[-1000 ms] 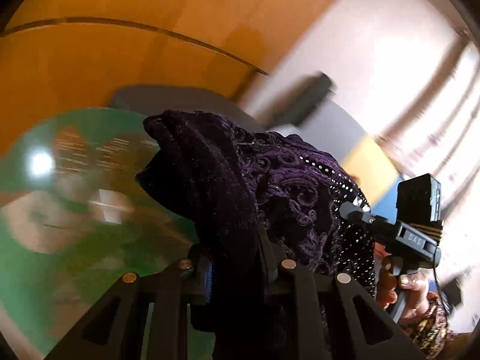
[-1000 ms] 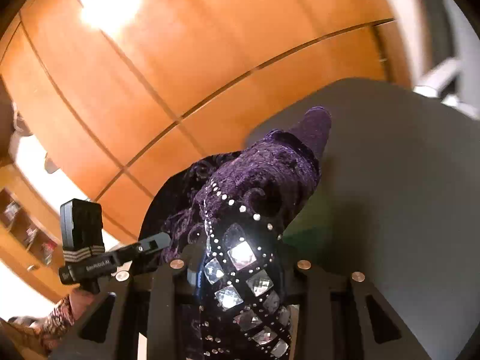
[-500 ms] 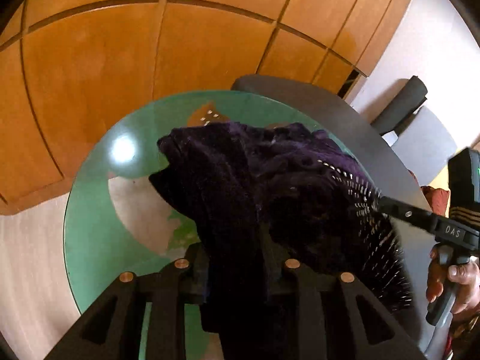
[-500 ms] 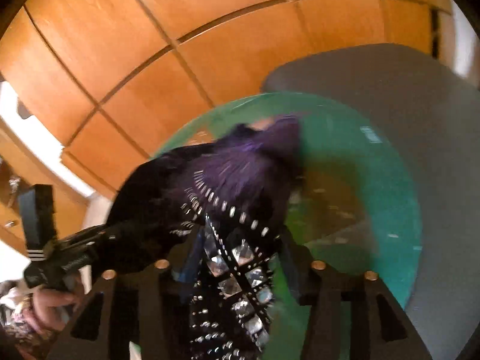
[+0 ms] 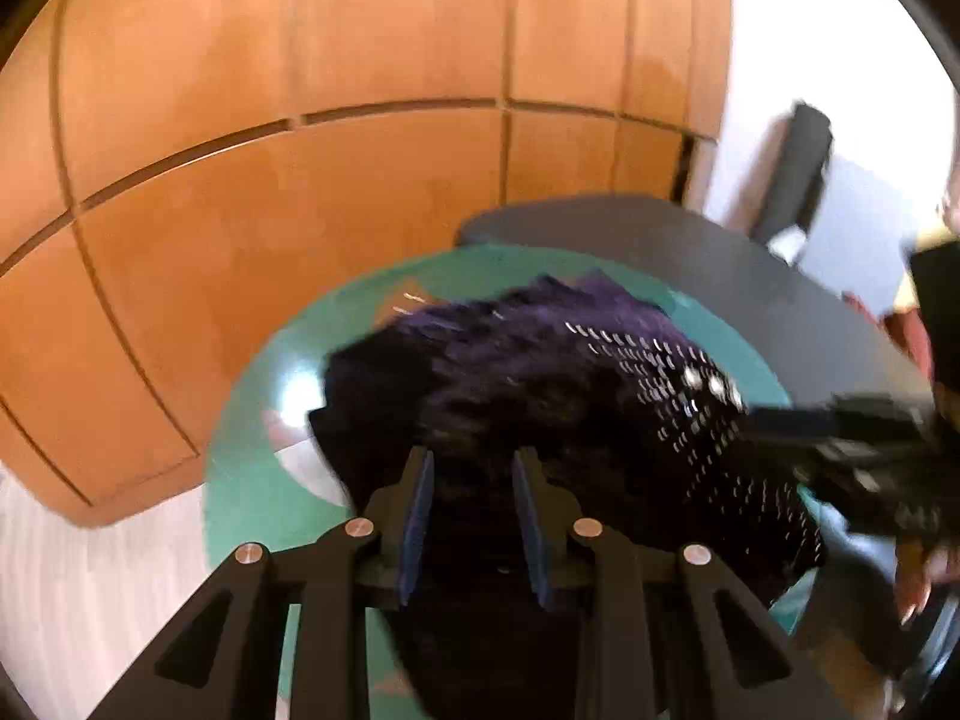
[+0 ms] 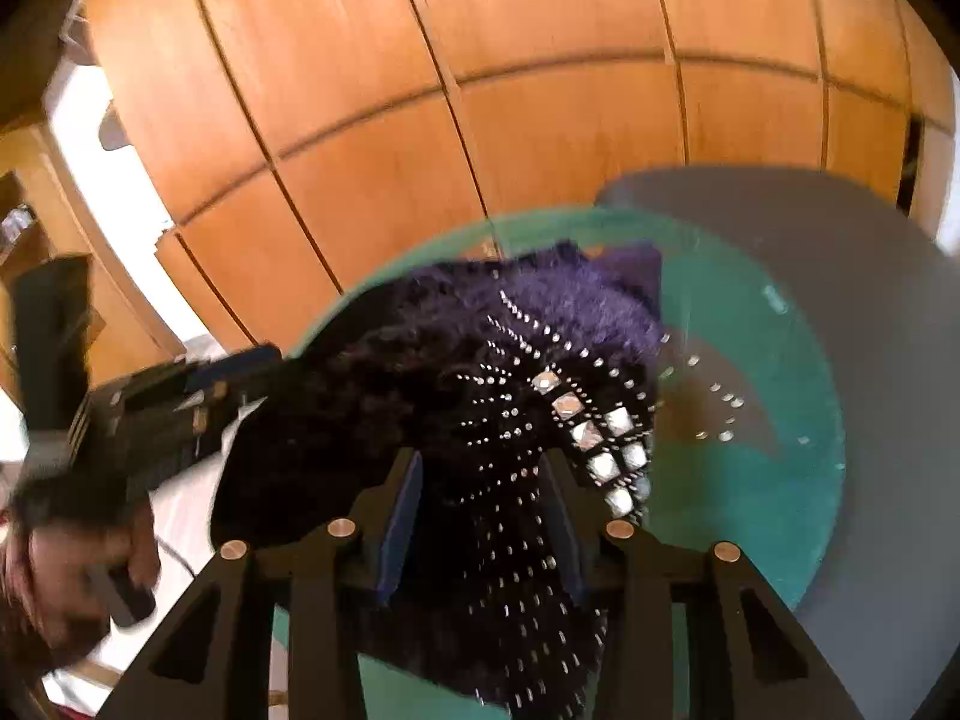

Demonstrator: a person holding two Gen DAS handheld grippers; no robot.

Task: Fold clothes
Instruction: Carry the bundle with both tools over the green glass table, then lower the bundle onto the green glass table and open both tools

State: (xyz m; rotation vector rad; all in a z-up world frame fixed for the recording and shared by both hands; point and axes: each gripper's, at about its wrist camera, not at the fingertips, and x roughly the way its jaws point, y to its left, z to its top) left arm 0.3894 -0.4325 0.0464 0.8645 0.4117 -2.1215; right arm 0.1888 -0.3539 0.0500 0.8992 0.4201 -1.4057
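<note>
A dark purple velvet garment (image 5: 540,372) with rows of silver studs and square rhinestones (image 6: 600,438) hangs bunched just over a round green glass table (image 5: 252,450), its far edge low on the glass. My left gripper (image 5: 471,462) is shut on a plain dark fold of it. My right gripper (image 6: 483,462) has the studded part of the garment (image 6: 468,360) between its jaws, which are closing on the cloth. Each wrist view shows the other gripper at its edge, held by a person's hand (image 6: 78,570). Motion blurs both views.
A grey surface (image 6: 870,300) curves round the far side of the green table (image 6: 768,420). An orange wood-panelled wall (image 5: 300,210) rises behind. A black chair (image 5: 798,168) stands at the back right, and pale floor (image 5: 90,570) lies to the left.
Both grippers have tipped downwards and sunk, bringing the garment from mid-air down to the green table. The cloth hangs flatter and wider than a second ago.
</note>
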